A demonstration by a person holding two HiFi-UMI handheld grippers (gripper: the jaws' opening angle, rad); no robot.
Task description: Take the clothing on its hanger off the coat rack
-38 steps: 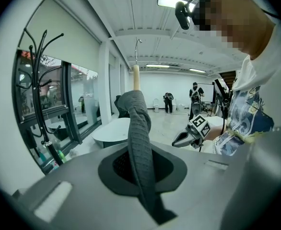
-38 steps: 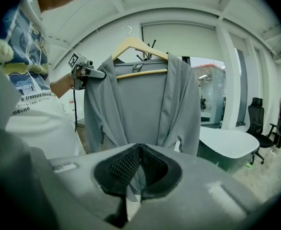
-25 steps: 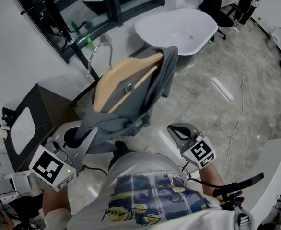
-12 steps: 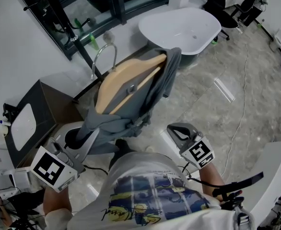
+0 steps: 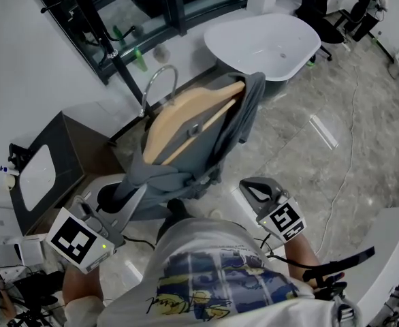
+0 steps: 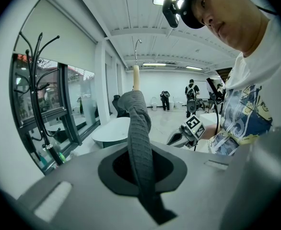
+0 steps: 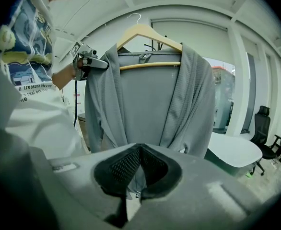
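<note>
A grey cardigan [image 5: 210, 152] hangs on a wooden hanger [image 5: 186, 118] whose metal hook [image 5: 158, 80] stands free in the air, apart from the black coat rack [image 5: 94, 9]. My left gripper [image 5: 114, 199] is shut on the cardigan's shoulder fabric [image 6: 139, 143], which runs up between its jaws. In the right gripper view the cardigan [image 7: 150, 99] hangs straight on the hanger [image 7: 147, 32], with the left gripper [image 7: 90, 61] at its shoulder. My right gripper [image 5: 254, 189] is lower and to the right, apart from the cloth. Its jaws [image 7: 136, 176] are shut with nothing held.
A white oval bathtub [image 5: 264, 39] stands beyond the garment. A dark cabinet with a white basin [image 5: 46, 165] is at the left. A cable [image 5: 342, 162] trails over the marble floor at the right. A white counter edge [image 5: 397, 251] is at the right.
The hanger and cardigan have drifted a little right and lower in the head view, further from the coat rack. Both grippers keep their grip states.
</note>
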